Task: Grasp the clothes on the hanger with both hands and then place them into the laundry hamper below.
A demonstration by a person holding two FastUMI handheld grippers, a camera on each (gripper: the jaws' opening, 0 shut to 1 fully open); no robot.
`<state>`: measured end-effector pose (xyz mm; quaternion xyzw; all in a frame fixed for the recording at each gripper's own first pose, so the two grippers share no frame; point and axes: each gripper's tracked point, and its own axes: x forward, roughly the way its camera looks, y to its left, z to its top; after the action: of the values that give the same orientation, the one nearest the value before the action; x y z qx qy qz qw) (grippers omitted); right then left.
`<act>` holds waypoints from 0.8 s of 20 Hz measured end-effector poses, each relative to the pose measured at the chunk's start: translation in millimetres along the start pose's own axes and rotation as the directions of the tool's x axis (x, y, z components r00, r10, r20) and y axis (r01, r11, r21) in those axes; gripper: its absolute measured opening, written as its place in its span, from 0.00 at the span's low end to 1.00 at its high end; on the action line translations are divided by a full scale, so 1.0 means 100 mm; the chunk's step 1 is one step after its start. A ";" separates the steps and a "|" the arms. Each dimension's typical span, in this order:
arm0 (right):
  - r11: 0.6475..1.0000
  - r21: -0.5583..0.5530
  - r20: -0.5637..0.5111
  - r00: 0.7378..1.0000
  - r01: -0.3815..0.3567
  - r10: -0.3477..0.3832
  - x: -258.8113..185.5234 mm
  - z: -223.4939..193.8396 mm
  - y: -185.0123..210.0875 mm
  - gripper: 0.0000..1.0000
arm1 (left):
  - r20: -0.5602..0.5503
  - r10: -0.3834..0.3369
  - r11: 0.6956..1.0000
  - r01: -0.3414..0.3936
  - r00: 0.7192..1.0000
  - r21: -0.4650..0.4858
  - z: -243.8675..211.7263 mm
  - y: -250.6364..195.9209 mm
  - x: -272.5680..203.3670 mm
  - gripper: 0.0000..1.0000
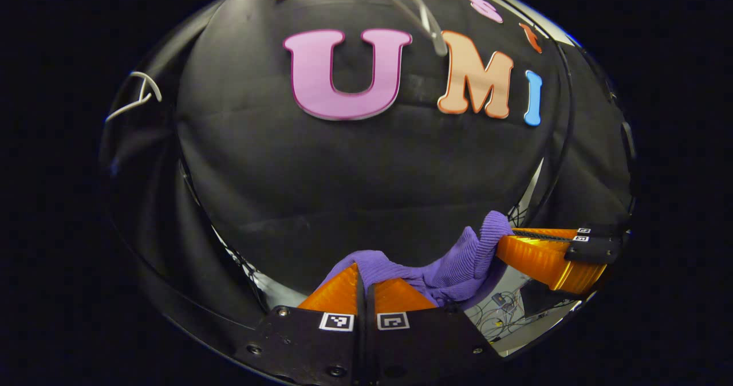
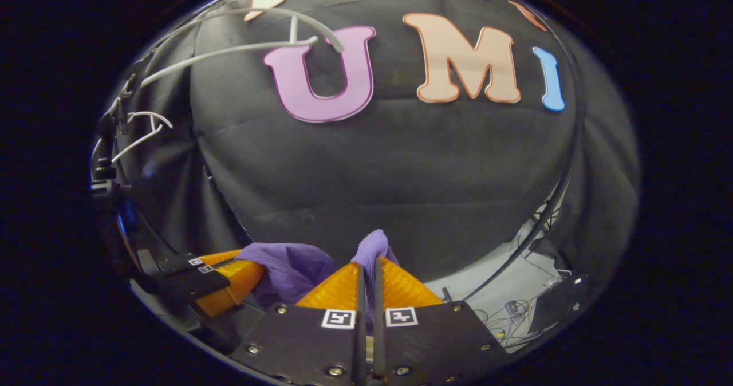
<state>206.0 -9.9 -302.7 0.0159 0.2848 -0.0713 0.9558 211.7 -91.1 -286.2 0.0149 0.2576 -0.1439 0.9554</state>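
A purple knitted garment (image 1: pixel 452 263) stretches between both grippers. In the left gripper view my left gripper (image 1: pixel 364 272) is shut on one end of the cloth, and the right gripper (image 1: pixel 504 243) pinches the other end at the right. In the right gripper view my right gripper (image 2: pixel 367 267) is shut on a fold of the purple garment (image 2: pixel 295 266), which bulges out above its fingertips, and the left gripper (image 2: pixel 255 267) holds it at the lower left. A bare white hanger (image 2: pixel 246 45) hangs high up at the upper left. The hamper is out of sight.
A second white hanger (image 1: pixel 134 97) hangs at the far left on the booth's frame. A pale floor strip with cables (image 2: pixel 515 311) lies below the black cloth wall at the lower right.
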 end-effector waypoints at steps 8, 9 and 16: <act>0.996 0.075 -0.133 0.990 0.054 -0.044 0.54 -0.61 -0.17 0.05 | -0.351 -0.108 0.994 0.092 0.930 -0.062 -1.17 -0.18 0.45 0.02; 0.994 0.084 -0.161 0.986 0.065 -0.051 0.57 -0.75 -0.21 0.05 | -0.398 -0.107 0.994 0.092 0.911 -0.057 -1.33 -0.20 0.49 0.21; 0.986 0.045 -0.380 0.916 0.161 -0.132 0.78 -1.76 -0.43 0.62 | -0.606 -0.028 0.998 -0.016 0.795 -0.068 -2.12 0.02 0.49 0.98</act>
<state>169.1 -49.7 -492.1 0.0438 0.4598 -0.1491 0.8743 149.3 -80.8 -494.6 0.0262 0.5549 -0.1256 0.8220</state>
